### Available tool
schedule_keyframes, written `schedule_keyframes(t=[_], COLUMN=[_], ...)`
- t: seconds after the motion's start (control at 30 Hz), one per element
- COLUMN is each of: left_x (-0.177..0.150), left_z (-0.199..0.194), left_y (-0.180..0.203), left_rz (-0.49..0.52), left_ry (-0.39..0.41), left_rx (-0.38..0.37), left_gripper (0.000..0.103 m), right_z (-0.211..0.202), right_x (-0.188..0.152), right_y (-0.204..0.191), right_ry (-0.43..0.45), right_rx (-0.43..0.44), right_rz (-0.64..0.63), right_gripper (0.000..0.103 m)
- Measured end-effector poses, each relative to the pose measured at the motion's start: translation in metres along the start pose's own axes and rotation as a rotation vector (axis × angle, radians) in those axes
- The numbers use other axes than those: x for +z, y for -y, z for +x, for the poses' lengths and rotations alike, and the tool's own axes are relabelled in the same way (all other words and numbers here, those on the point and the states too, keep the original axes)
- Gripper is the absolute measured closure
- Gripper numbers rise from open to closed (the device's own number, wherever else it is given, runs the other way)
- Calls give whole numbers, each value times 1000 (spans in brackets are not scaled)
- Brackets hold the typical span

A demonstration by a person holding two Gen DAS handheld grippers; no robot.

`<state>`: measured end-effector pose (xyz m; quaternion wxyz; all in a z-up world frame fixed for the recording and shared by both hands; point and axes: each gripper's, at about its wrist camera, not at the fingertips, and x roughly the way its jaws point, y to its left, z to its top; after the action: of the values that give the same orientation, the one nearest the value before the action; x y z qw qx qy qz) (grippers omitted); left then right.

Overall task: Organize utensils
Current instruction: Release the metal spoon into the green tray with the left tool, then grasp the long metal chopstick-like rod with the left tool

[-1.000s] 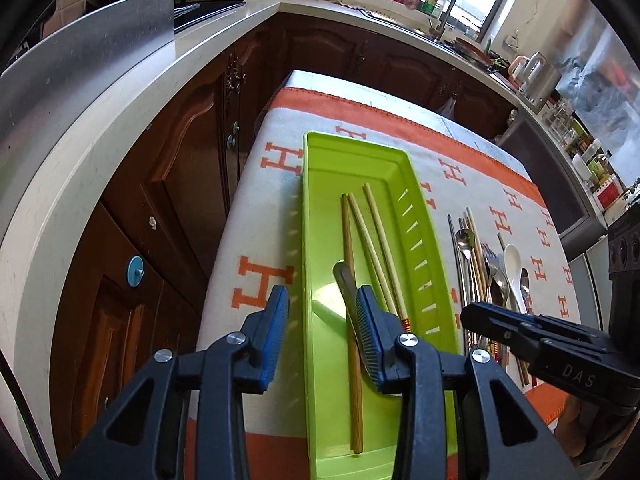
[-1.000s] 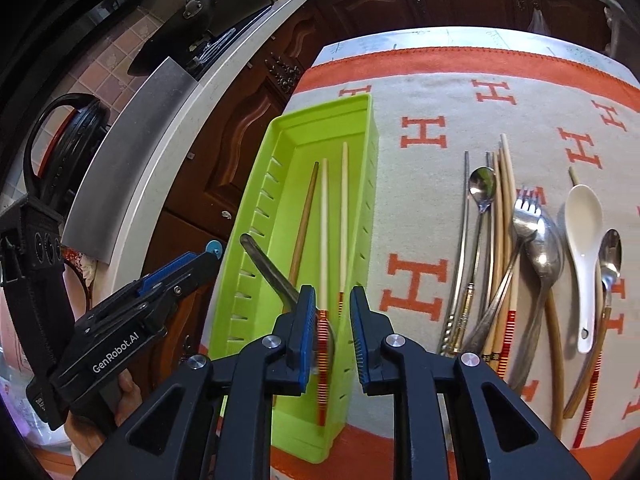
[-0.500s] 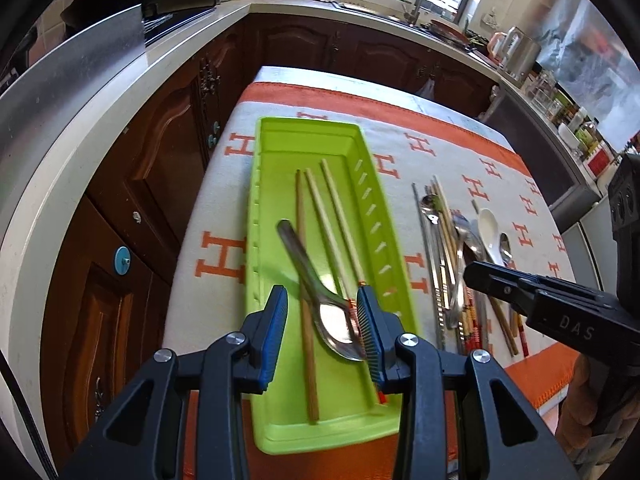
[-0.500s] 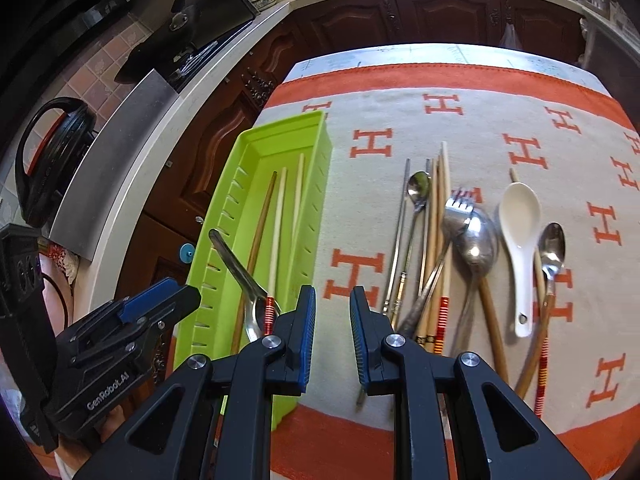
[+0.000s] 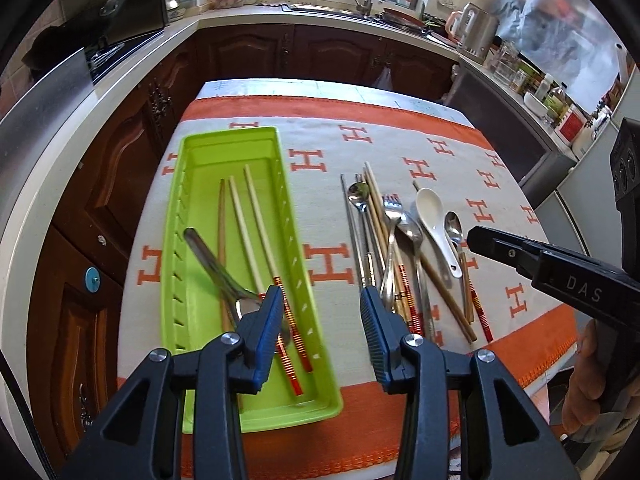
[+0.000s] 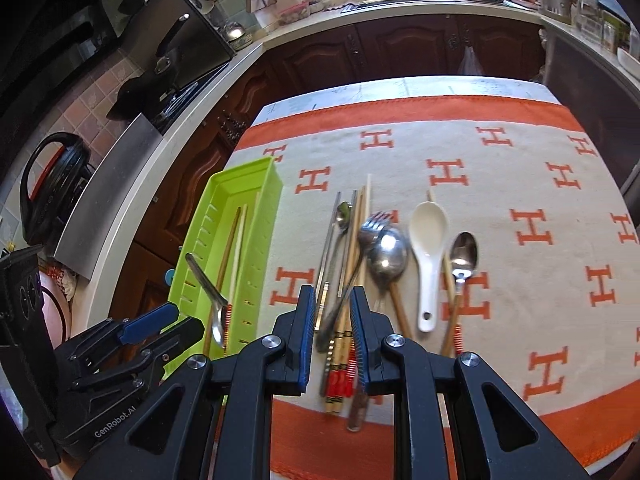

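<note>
Diagonally: spoon (image 5: pixel 224 276) lies across 3 chopsticks (image 5: pixel 256 240), bowl nearest camera, in tray (image 5: pixel 316 364).

right gripper (image 6: pixel 329 336) above loose utensils on orange-and-white cloth (image 6: pixel 520 184), jaws slightly apart, nothing between pads. white ceramic spoon (image 6: pixel 430 240) right of it. green tray (image 6: pixel 256 184) at left holds chopsticks, metal spoon (image 6: pixel 208 288). left gripper (image 6: pixel 160 324) low left.

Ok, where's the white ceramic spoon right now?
On the cloth, right of the green tray, in both views: the white ceramic spoon lies between two metal spoons.
</note>
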<state>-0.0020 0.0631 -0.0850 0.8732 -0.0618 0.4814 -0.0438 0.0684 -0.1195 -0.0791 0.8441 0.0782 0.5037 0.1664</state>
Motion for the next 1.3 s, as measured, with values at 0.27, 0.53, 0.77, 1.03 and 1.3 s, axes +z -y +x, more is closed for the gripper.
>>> schedule_keyframes(t=[0.27, 0.53, 0.77, 1.03, 1.3], left_x=[11, 29, 55, 70, 65], left_z=[27, 67, 101, 139, 155], left_y=[26, 37, 37, 38, 39], left_rz=[34, 49, 56, 56, 70], left_ry=[-55, -124, -168, -234, -275], left_rx=[-6, -6, 3, 22, 53], left_gripper=[65, 77, 90, 94, 95], right_z=[-12, -8, 10, 27, 44], right_x=[-8, -8, -4, 3, 5], right_y=[47, 83, 108, 126, 138], right_ry=[9, 18, -8, -26, -47], right_rx=[-18, -51, -47, -41, -28], right_rz=[55, 95, 134, 165, 183], right_gripper=[85, 85, 85, 85, 85])
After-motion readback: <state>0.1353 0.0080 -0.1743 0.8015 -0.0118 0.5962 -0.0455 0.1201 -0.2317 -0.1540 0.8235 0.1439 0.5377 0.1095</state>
